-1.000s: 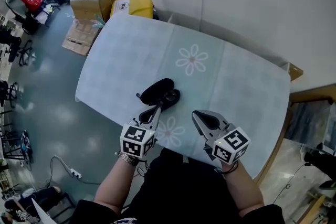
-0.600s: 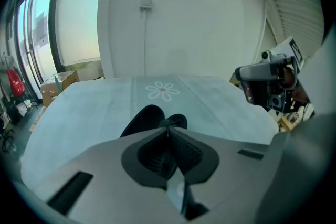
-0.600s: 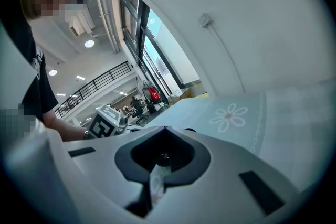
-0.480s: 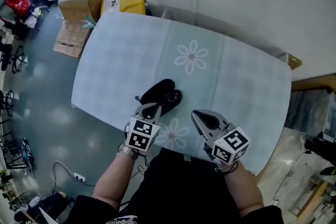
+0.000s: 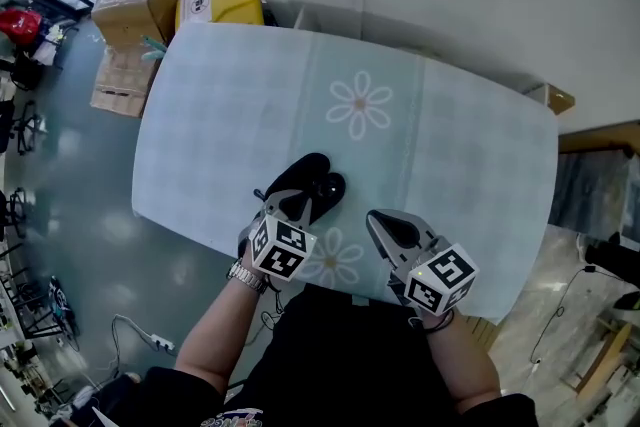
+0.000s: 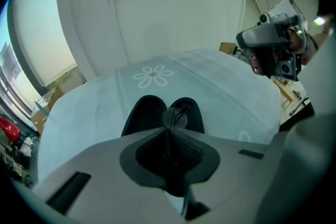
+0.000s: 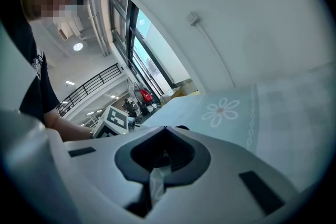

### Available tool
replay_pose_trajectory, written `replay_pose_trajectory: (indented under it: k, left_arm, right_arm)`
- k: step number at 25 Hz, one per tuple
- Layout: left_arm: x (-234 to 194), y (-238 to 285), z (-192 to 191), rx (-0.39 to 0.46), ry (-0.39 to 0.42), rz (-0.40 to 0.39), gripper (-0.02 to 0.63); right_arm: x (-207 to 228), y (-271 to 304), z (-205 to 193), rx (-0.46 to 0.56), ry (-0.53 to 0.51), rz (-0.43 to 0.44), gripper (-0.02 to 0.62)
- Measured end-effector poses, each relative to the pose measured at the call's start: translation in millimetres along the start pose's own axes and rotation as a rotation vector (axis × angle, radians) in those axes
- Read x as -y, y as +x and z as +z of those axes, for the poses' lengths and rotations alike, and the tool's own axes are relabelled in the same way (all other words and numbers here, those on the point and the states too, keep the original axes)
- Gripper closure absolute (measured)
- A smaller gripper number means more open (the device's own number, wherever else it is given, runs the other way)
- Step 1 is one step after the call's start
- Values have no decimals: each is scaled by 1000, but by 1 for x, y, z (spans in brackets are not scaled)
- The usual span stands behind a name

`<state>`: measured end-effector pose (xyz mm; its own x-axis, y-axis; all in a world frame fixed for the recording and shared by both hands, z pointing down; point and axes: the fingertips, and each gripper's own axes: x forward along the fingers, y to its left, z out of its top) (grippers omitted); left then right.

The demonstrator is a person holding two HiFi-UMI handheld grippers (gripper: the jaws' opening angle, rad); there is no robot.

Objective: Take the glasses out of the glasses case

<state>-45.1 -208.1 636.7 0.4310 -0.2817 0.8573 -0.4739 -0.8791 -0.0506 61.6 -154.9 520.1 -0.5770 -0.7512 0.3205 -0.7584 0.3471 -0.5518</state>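
Observation:
A black glasses case [image 5: 303, 183] lies open on the table's near side, its two halves [image 6: 143, 115] spread flat. In the left gripper view a thin dark-framed pair of glasses [image 6: 174, 116] sits at the case's near edge, one lens showing just past the jaws. My left gripper [image 5: 296, 206] is at that edge, with its jaws [image 6: 167, 130] shut on a thin part of the glasses' frame. My right gripper [image 5: 378, 221] hovers to the right of the case, near the table's front edge, shut [image 7: 164, 128] with nothing in it.
The table [image 5: 455, 150] wears a pale blue cloth with white flower prints. A cardboard box [image 5: 133, 0] and a yellow box [image 5: 222, 1] stand on the floor beyond its far left corner. A white wall runs behind the table.
My left gripper has rolled and edged forward onto the near edge of the case. The right gripper has stayed put.

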Motion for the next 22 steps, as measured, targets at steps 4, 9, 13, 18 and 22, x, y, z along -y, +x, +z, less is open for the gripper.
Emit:
replay_pose_trajectory:
  k: [4,9,13,18,22]
  left_arm:
    - [1,6,-1,-39,38,-26,574]
    - [4,13,-2,-78,71,-66,511]
    - [6,20,-3,-122,114,-87,506]
    - [9,27,-8,-191,145,-87,506]
    - [9,31,-12,-239,144,-91,508]
  right_arm:
    - [4,1,2,13,16,-19,572]
    - [9,3,1,23,37,-36,572]
    - [12,3,1,34,47,-49,572]
    - [16,0,0,46,61,-61,572]
    - [18,-2,-1,50,71,-66,572]
